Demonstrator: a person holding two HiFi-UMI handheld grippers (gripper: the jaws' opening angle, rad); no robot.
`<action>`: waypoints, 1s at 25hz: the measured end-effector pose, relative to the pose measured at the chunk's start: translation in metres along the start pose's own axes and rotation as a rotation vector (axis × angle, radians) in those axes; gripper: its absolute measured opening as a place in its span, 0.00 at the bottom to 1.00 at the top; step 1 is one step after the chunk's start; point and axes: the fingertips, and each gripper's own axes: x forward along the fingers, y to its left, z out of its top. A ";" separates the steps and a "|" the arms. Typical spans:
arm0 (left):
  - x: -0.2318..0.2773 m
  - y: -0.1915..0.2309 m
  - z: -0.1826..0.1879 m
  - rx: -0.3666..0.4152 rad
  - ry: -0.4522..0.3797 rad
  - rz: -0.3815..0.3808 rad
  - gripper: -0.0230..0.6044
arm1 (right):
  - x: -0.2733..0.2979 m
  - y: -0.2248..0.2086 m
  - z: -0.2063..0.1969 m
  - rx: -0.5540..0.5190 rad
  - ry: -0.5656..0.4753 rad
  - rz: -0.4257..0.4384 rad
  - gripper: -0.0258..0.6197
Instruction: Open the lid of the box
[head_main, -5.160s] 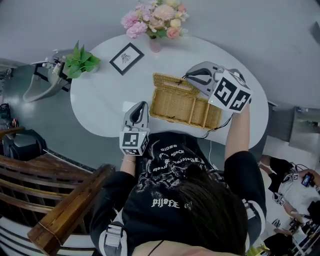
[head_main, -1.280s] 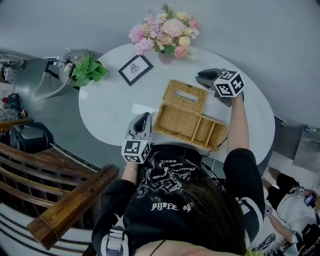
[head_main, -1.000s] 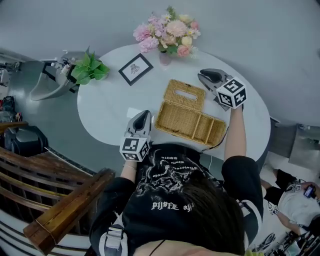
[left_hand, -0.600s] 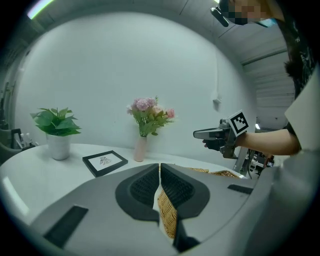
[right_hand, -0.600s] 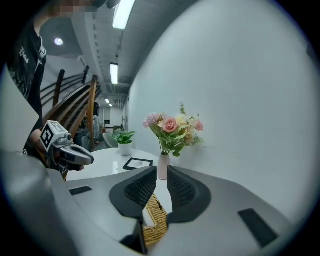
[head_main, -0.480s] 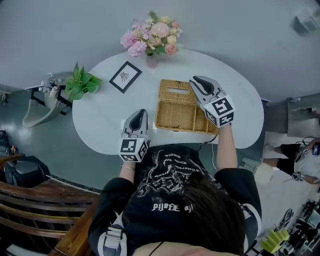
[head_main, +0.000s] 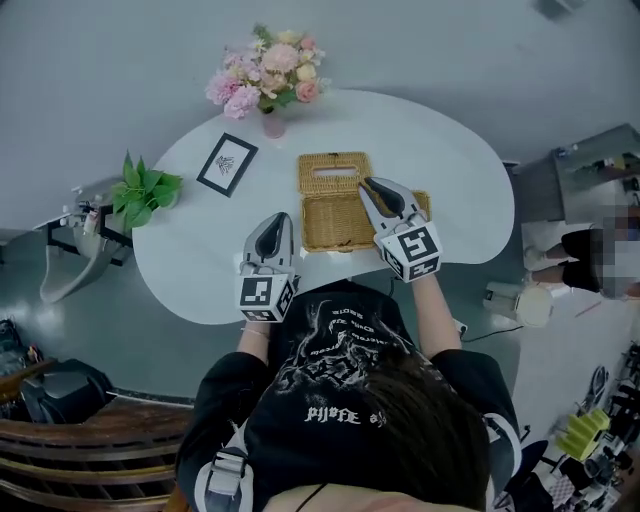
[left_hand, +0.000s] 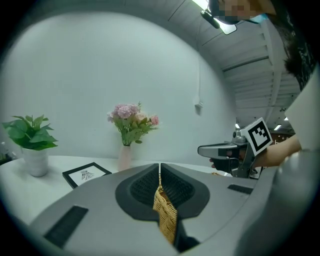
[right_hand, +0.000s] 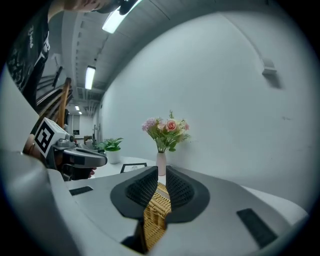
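The wicker box (head_main: 335, 222) stands on the white table (head_main: 450, 170) with its lid (head_main: 332, 170) swung fully back and lying flat behind it. My right gripper (head_main: 368, 184) hovers over the box's right half, jaws drawn together with only a thin slit and nothing between them. In the right gripper view (right_hand: 162, 175) wicker shows through the slot under the tips. My left gripper (head_main: 275, 220) rests shut just left of the box. Its tips (left_hand: 160, 172) meet, and a strip of wicker shows below them.
A vase of pink flowers (head_main: 265, 75), a framed picture (head_main: 226, 163) and a potted plant (head_main: 143, 187) stand along the table's far left. A person (head_main: 600, 250) is beyond the table's right end. Wooden furniture (head_main: 90, 450) lies at the lower left.
The lid, held half raised by my right gripper earlier, now lies flat behind the box. My right gripper has come from the box's far right to above it. The left gripper has stayed put.
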 end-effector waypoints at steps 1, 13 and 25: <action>0.000 -0.002 0.000 -0.002 -0.002 -0.010 0.08 | -0.002 0.004 -0.004 0.004 0.006 -0.010 0.15; -0.006 -0.012 -0.008 -0.005 -0.008 -0.055 0.08 | -0.016 0.038 -0.025 0.028 0.010 -0.094 0.08; -0.018 -0.019 -0.018 0.012 -0.008 -0.092 0.08 | -0.024 0.046 -0.026 -0.007 -0.019 -0.156 0.08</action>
